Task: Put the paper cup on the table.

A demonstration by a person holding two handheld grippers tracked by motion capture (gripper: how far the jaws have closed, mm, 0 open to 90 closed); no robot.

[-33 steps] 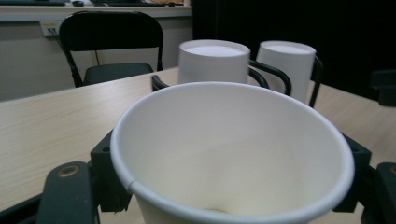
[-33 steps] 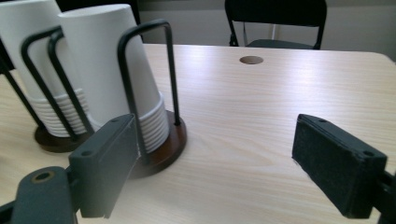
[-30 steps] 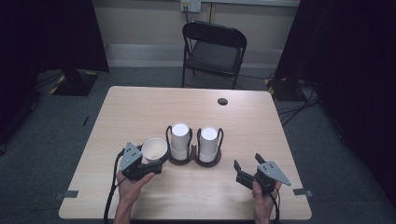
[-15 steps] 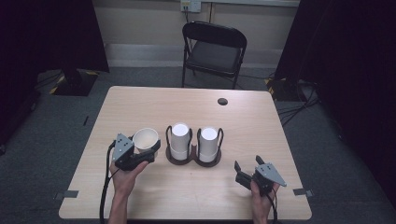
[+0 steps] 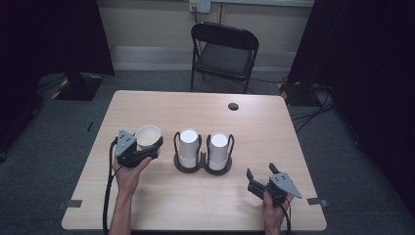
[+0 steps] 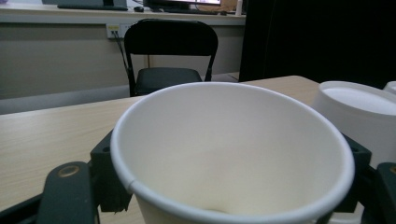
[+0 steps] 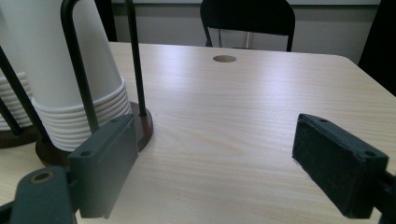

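**Left gripper holds a paper cup**

The left gripper (image 5: 147, 149) squeezes an open white cup (image 5: 148, 136) near the table's (image 5: 147, 105) left edge. The right gripper (image 5: 262, 176) has wide, empty jaws near the front right corner. A black chair (image 5: 224, 54) stands behind.

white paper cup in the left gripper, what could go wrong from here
1. The open white paper cup is thin-walled and clamped between the left gripper fingers, so a harder squeeze could crease it, or it could slip.
2. It is held close to the two stacks of upside-down white cups in the dark wire holder; a swing toward them might knock them.
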